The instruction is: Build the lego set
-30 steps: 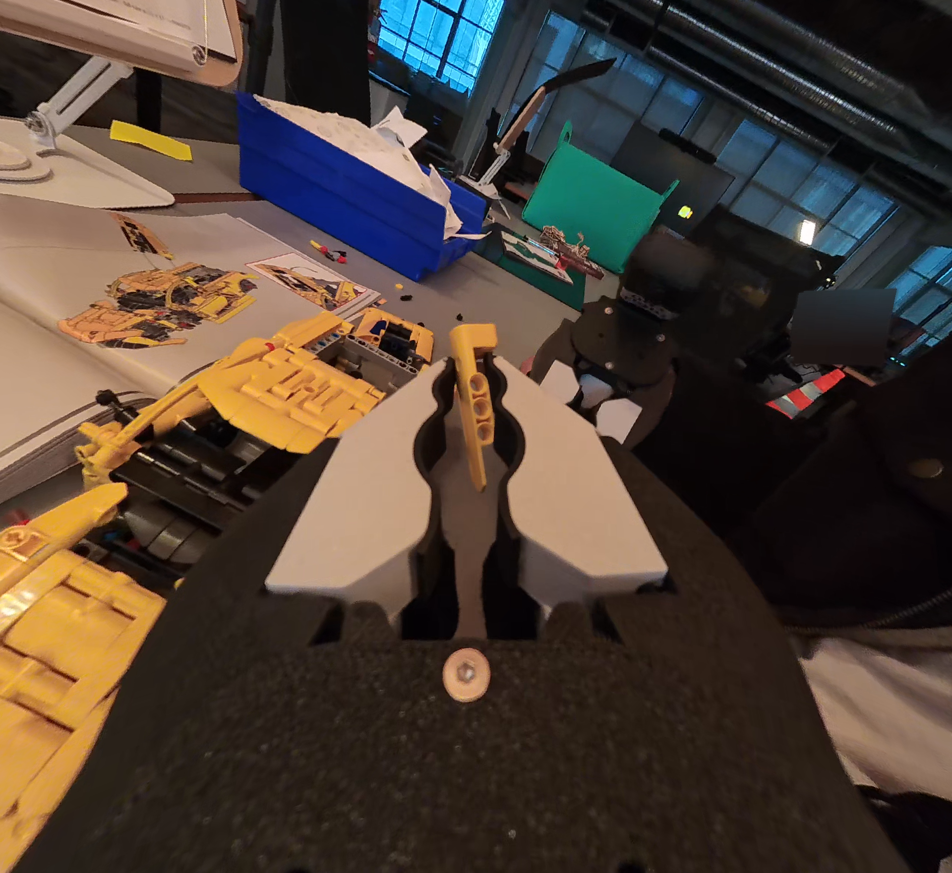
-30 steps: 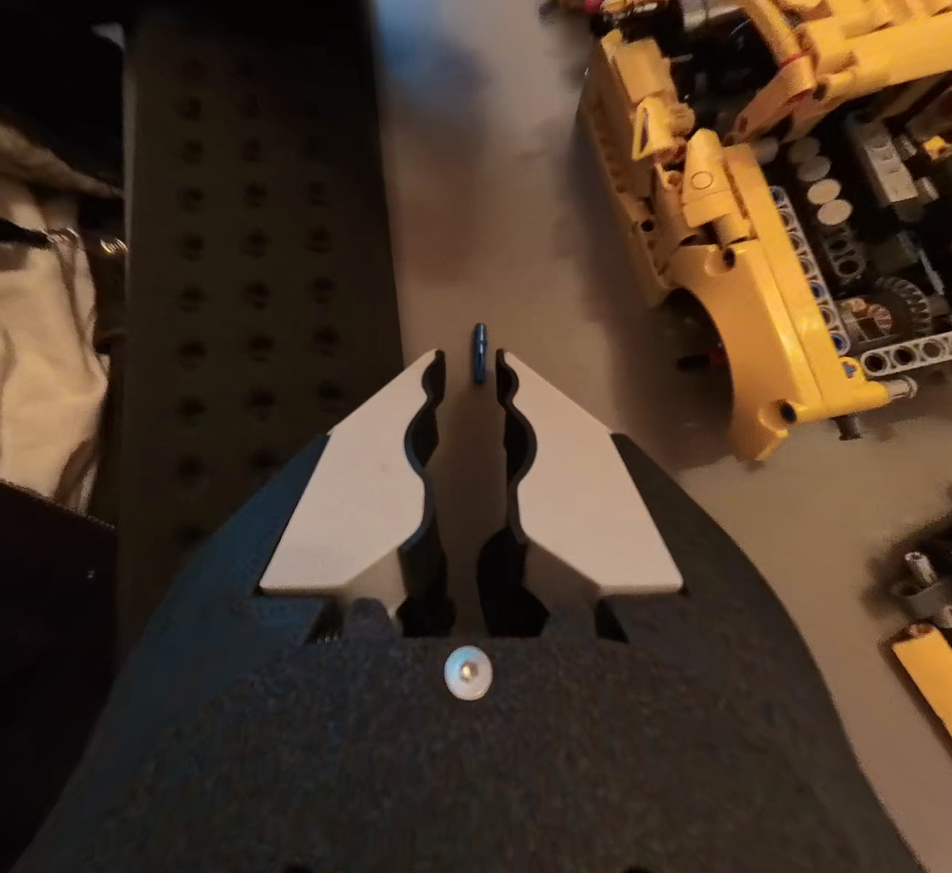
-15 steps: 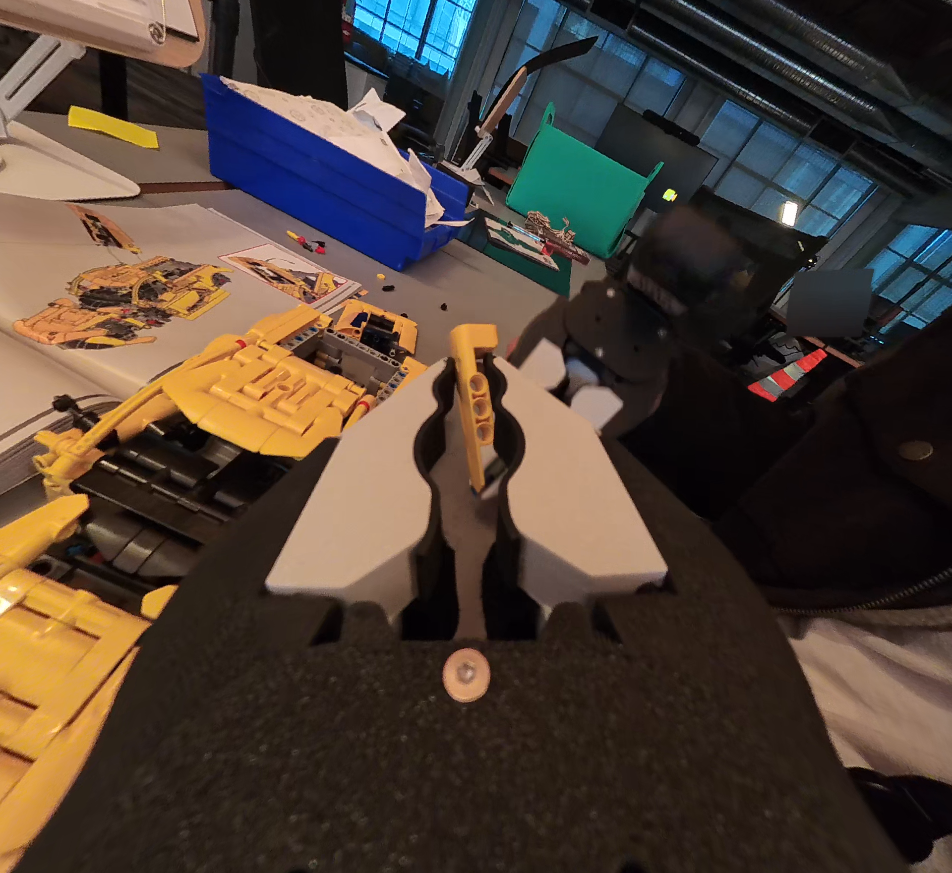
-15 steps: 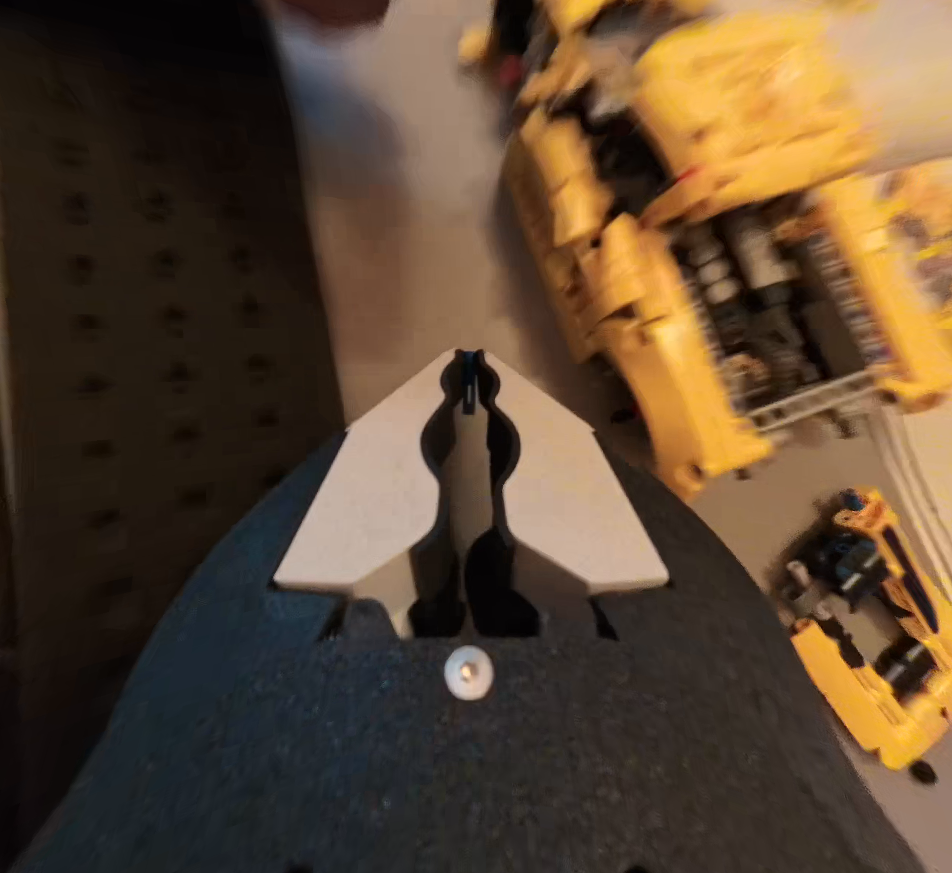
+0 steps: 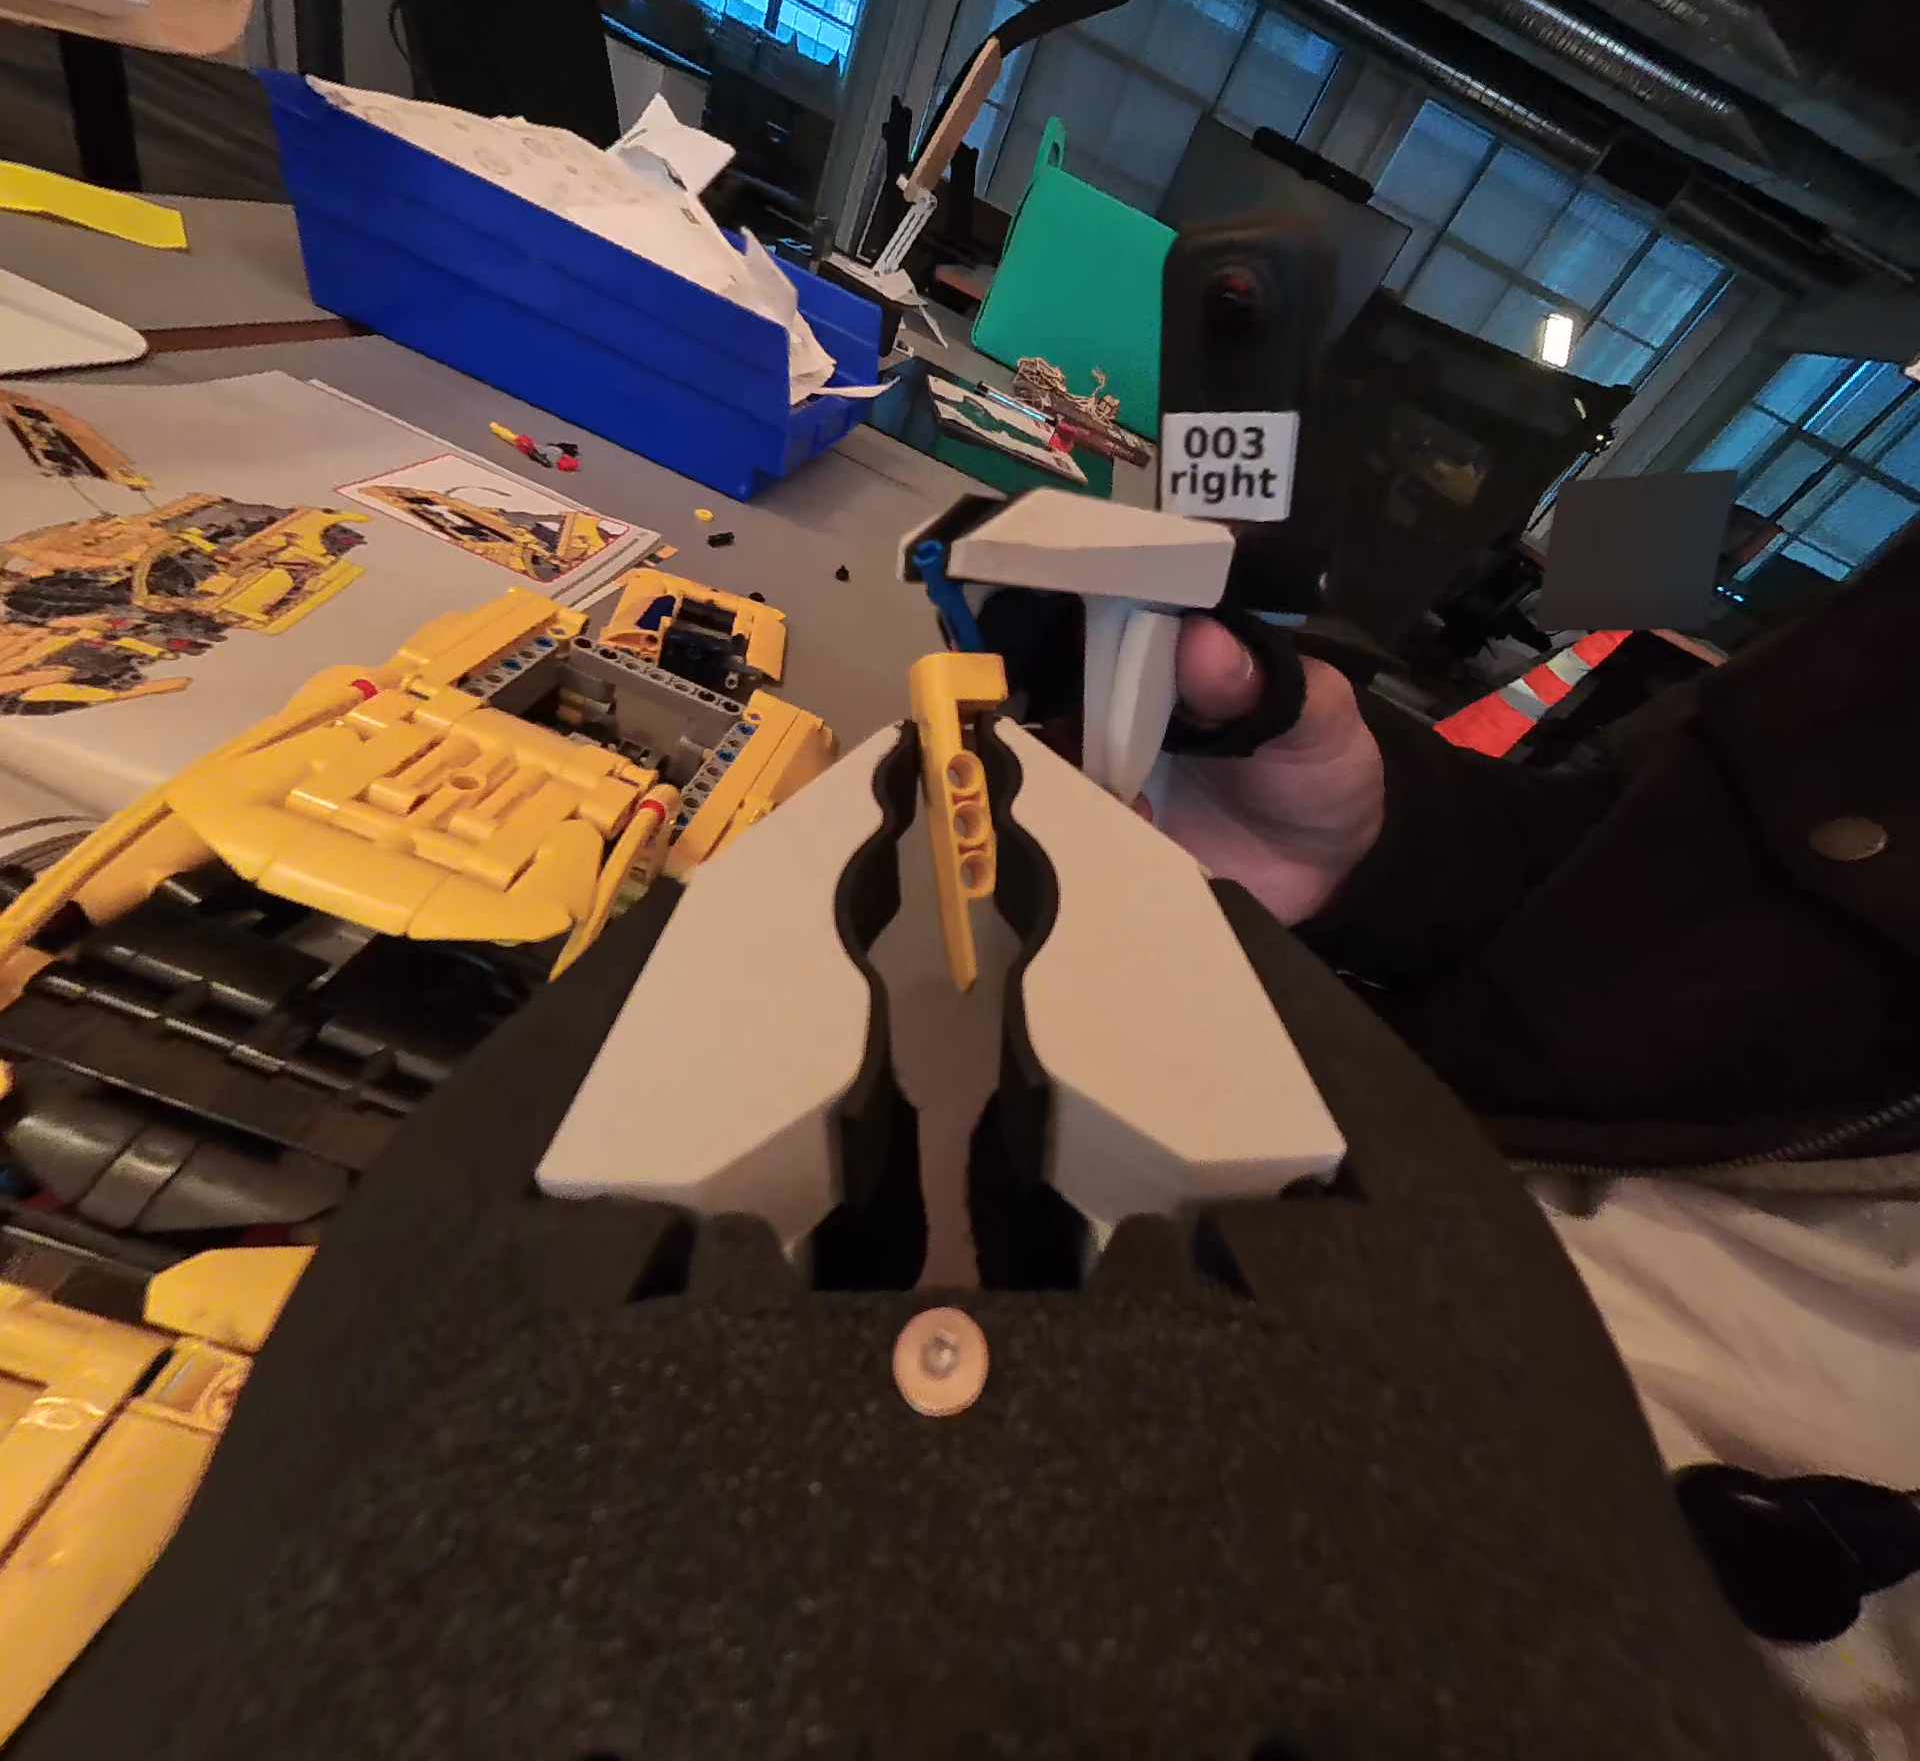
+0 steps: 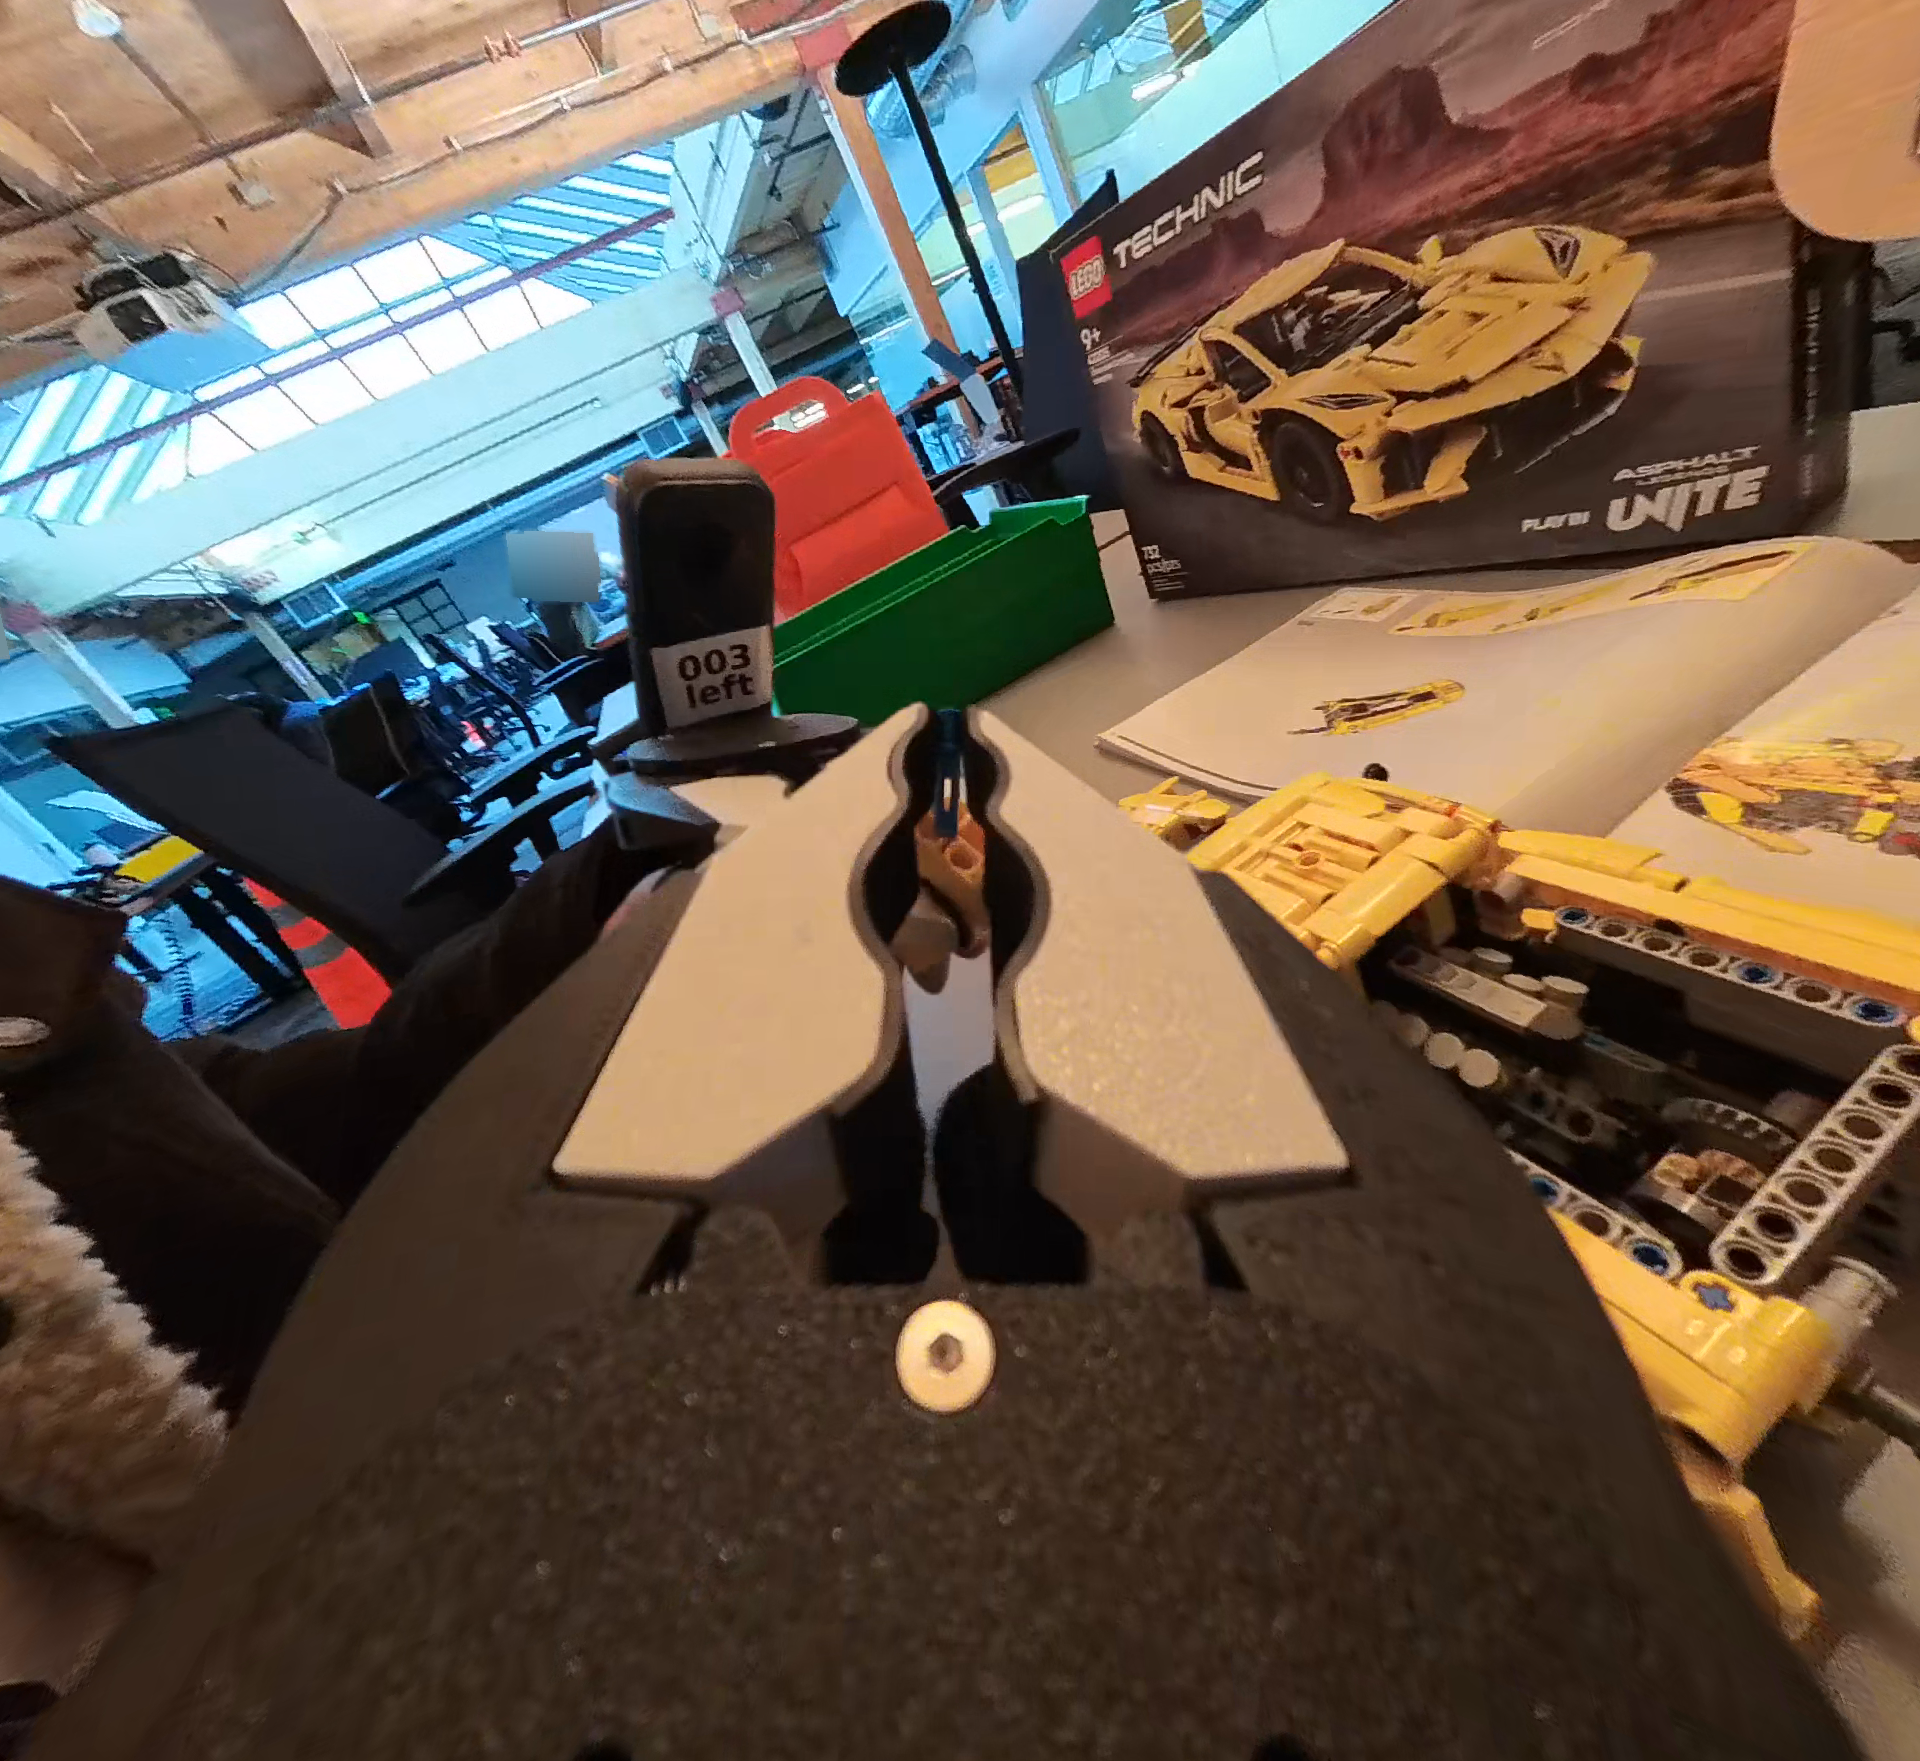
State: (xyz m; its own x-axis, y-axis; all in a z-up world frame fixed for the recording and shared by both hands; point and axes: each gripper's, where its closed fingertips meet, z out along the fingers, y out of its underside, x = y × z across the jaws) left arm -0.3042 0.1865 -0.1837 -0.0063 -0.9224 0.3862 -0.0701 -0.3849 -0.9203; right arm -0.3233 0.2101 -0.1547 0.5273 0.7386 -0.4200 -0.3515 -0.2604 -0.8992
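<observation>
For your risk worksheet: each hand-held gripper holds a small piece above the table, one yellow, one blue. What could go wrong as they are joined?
1. The blue pin is pinched only at the right hand-held gripper tips; a push could twist it or pop it out.
2. The yellow beam stands past the left hand-held gripper; pressure may pivot it.
3. A dropped piece could fall into the open yellow car model.

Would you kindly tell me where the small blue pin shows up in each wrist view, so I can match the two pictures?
Left wrist view: the blue pin sits just above centre, pinched at the tip of the right hand-held gripper, right above the yellow beam.
Right wrist view: the pin is at upper centre, between this hand-held gripper's own fingertips.
Shared landmark: the yellow beam, seen just beyond the pin.
</observation>
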